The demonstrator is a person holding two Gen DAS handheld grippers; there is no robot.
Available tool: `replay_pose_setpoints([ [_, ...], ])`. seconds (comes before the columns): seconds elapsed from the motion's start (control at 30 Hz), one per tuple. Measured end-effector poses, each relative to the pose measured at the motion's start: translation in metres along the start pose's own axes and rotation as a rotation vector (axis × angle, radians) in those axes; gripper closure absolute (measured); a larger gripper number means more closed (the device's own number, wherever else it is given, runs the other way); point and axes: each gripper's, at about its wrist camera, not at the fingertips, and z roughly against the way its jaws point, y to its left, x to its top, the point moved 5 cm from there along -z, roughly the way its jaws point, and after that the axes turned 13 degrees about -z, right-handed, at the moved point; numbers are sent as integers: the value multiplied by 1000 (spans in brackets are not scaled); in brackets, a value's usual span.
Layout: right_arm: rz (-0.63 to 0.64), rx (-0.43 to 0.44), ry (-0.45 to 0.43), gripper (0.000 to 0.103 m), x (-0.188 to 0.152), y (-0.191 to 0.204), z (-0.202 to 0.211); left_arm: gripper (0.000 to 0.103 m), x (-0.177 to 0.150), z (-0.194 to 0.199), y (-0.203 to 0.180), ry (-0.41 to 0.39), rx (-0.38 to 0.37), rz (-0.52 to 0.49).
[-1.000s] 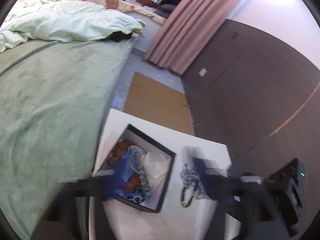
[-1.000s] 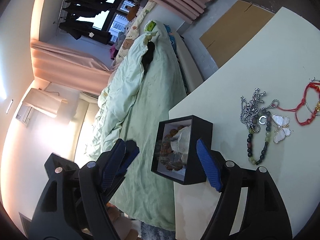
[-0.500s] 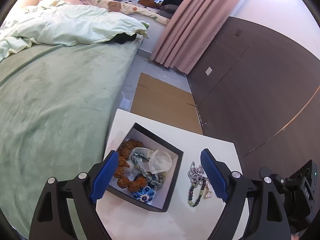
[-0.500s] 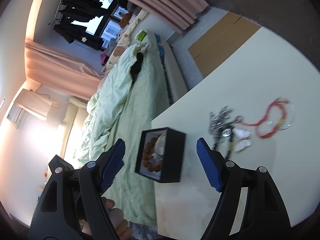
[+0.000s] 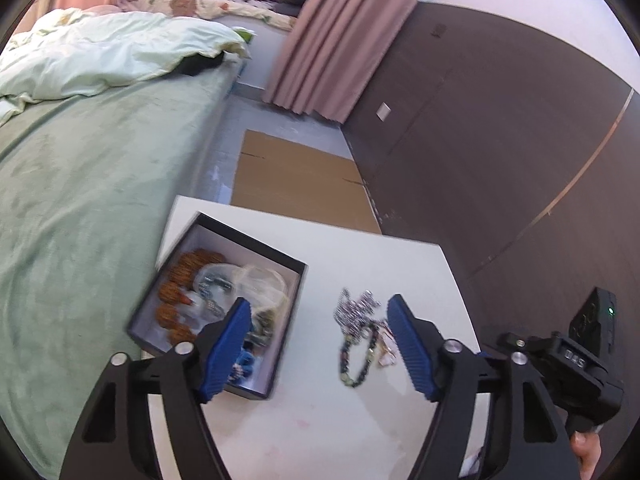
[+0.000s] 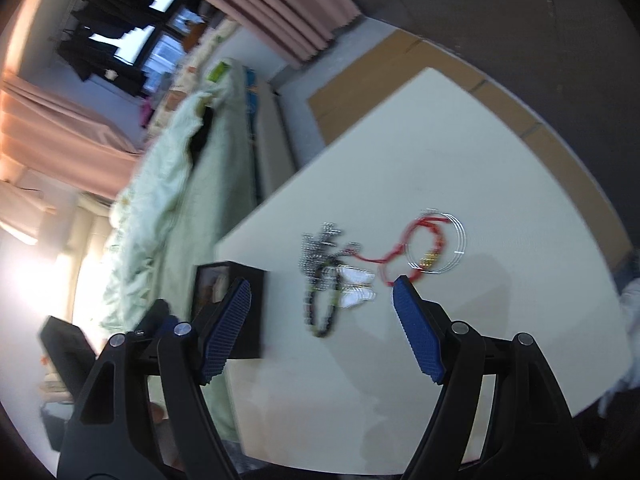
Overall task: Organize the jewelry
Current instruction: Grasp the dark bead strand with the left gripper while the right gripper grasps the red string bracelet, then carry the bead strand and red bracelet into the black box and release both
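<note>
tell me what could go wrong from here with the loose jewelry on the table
The silver chain, beaded bracelet and red cord lie tangled, so lifting one may drag the others. The black box sits at the table edge beside the bed; a nudge could tip it off.

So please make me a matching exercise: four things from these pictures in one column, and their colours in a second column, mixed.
Things:
1. box
2. cord bracelet
3. butterfly pendant
4. gripper pads

Colours:
a. white
b. blue
c. black
d. red

Pairs: 1-c, 2-d, 3-a, 4-b
</note>
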Motion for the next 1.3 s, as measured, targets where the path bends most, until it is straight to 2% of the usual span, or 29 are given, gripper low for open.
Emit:
replay_pose_setpoints([
  [0.2, 19, -73, -7, 29, 2, -11, -3, 50, -11, -18, -29, 54, -38, -58],
  [0.27, 26, -89, -9, 33, 3, -14, -5, 56, -15, -24, -35, 67, -43, -67],
  [0.37, 25, -118, -4, 48, 7, -19, -12, 65, -23, -37, -43, 99, -52, -79],
  [0.43, 14, -145, -1, 60, 12, -25, -19, 66, -28, -48, -46, 120, -46, -87],
  [0.47, 4, -165, 3, 63, 15, -29, -25, 66, -29, -53, -48, 128, -41, -88],
  [0.7, -2, -260, -6, 70, 34, -34, -47, 70, -38, -78, -49, 177, -4, -101],
  [0.8, 6, -275, 19, 74, 36, -34, -59, 70, -41, -86, -50, 187, 8, -114],
  [0.93, 79, -327, 22, 74, 35, -27, -70, 75, -45, -96, -48, 211, 13, -109],
  [1.03, 141, -427, 6, 74, 31, -26, -76, 75, -46, -104, -51, 226, 17, -120],
  [1.2, 204, -474, 6, 75, 25, -23, -81, 75, -56, -118, -57, 273, 52, -167],
  [1.3, 228, -509, -15, 89, 23, -23, -81, 75, -58, -123, -62, 264, 98, -209],
])
